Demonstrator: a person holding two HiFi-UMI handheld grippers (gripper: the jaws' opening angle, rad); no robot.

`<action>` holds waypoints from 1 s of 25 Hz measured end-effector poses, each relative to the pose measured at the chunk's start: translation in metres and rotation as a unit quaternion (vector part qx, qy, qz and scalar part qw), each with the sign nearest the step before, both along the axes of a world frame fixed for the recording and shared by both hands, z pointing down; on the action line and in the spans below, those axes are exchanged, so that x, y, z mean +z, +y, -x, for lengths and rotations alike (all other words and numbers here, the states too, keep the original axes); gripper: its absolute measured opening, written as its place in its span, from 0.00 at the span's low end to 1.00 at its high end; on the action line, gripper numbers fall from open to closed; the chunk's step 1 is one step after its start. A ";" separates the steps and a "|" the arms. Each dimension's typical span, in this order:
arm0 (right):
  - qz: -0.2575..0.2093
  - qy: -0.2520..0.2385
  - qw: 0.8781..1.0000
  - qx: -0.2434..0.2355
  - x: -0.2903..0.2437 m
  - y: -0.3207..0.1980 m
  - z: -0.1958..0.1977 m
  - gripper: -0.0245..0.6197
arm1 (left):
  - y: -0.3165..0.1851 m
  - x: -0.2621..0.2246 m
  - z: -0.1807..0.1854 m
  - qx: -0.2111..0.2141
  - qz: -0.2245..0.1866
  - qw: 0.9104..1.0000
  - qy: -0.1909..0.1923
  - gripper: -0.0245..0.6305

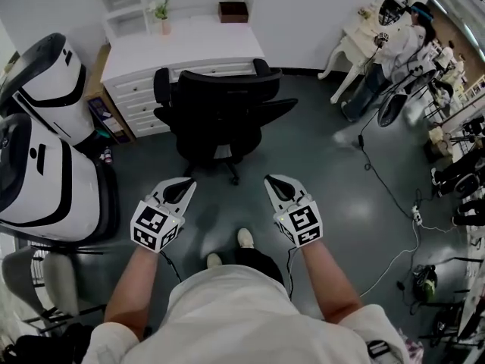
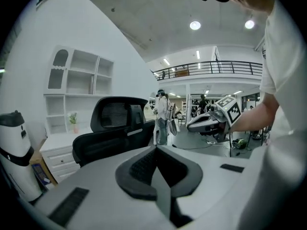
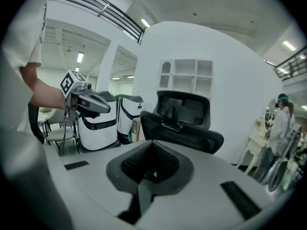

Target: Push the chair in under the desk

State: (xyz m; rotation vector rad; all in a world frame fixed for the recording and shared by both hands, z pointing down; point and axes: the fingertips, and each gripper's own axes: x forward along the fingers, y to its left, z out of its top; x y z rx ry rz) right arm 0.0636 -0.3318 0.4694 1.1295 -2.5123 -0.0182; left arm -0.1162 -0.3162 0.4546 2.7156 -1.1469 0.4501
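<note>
Head view: black mesh office chair (image 1: 220,116) stands far, just in front of the white drawer desk (image 1: 182,48), its back towards the person; left gripper (image 1: 182,186) and right gripper (image 1: 274,183) are near, well apart from it. Left gripper view: jaws pressed together, nothing between, chair ahead-left. Right gripper view: jaws together, empty, chair ahead.

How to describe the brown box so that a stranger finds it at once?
Find the white desk with drawers against the wall, behind the black office chair. The dark brown square box sits on its back right part; its neighbour, a small green potted plant, stands further left.
</note>
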 end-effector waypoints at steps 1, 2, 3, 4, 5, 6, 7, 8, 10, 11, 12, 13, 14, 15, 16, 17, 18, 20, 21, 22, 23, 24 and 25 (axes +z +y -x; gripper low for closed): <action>0.004 -0.001 1.000 -0.003 0.002 0.010 0.003 0.05 | 0.008 0.001 -0.001 0.003 0.005 1.000 0.004 0.03; 0.007 -0.002 1.000 -0.006 0.004 0.020 0.005 0.04 | 0.017 0.002 -0.003 0.007 0.010 1.000 0.007 0.03; 0.008 -0.003 1.000 -0.009 0.005 0.029 0.007 0.05 | 0.025 0.002 -0.004 0.011 0.013 1.000 0.008 0.03; 0.009 -0.003 1.000 -0.012 0.005 0.037 0.008 0.04 | 0.032 0.002 -0.007 0.013 0.014 1.000 0.008 0.03; 0.009 -0.004 1.000 -0.014 0.005 0.045 0.009 0.05 | 0.038 0.002 -0.009 0.014 0.014 1.000 0.006 0.03; 0.008 -0.005 1.000 -0.017 0.005 0.051 0.010 0.05 | 0.043 0.001 -0.011 0.014 0.013 1.000 0.005 0.03; 0.009 -0.008 1.000 -0.020 0.004 0.057 0.010 0.05 | 0.048 0.000 -0.013 0.013 0.012 1.000 0.006 0.03; 0.010 -0.011 1.000 -0.024 0.003 0.062 0.010 0.04 | 0.053 -0.002 -0.014 0.013 0.012 1.000 0.007 0.03; 0.013 -0.017 0.999 -0.031 0.002 0.075 0.009 0.05 | 0.064 -0.006 -0.020 0.013 0.013 1.000 0.011 0.03; 0.013 -0.018 0.999 -0.036 0.001 0.081 0.007 0.05 | 0.069 -0.007 -0.024 0.013 0.014 1.000 0.012 0.03; 0.013 -0.018 0.999 -0.040 -0.001 0.087 0.006 0.05 | 0.074 -0.009 -0.028 0.012 0.013 1.000 0.013 0.03; 0.013 -0.018 0.999 -0.046 -0.002 0.092 0.004 0.05 | 0.078 -0.011 -0.032 0.010 0.012 1.000 0.014 0.03; 0.013 -0.017 0.998 -0.052 -0.003 0.098 0.001 0.04 | 0.082 -0.012 -0.037 0.007 0.011 1.000 0.014 0.03; 0.013 -0.017 0.998 -0.059 -0.005 0.105 -0.001 0.04 | 0.087 -0.014 -0.041 0.004 0.012 1.000 0.015 0.03; 0.014 -0.016 0.998 -0.065 -0.006 0.112 -0.004 0.05 | 0.093 -0.014 -0.046 0.001 0.015 1.000 0.017 0.03; 0.014 -0.017 0.997 -0.071 -0.007 0.119 -0.007 0.05 | 0.099 -0.014 -0.051 -0.001 0.018 1.000 0.018 0.03; 0.015 -0.018 0.997 -0.075 -0.008 0.126 -0.011 0.04 | 0.105 -0.013 -0.056 -0.004 0.021 1.000 0.020 0.03; 0.016 -0.021 0.997 -0.079 -0.008 0.138 -0.020 0.05 | 0.117 -0.012 -0.065 -0.009 0.026 0.999 0.024 0.03; 0.017 -0.024 0.996 -0.080 -0.008 0.144 -0.024 0.04 | 0.124 -0.011 -0.069 -0.011 0.028 0.999 0.025 0.03; 0.019 -0.027 0.996 -0.082 -0.007 0.150 -0.029 0.05 | 0.131 -0.010 -0.073 -0.013 0.030 0.999 0.025 0.03; 0.022 -0.029 0.996 -0.084 -0.006 0.156 -0.033 0.04 | 0.138 -0.009 -0.077 -0.015 0.032 0.999 0.024 0.03; 0.023 -0.031 0.996 -0.085 -0.006 0.161 -0.038 0.05 | 0.144 -0.009 -0.081 -0.016 0.033 0.999 0.022 0.03; 0.024 -0.031 0.995 -0.087 -0.006 0.167 -0.042 0.05 | 0.149 -0.009 -0.086 -0.017 0.033 0.999 0.022 0.03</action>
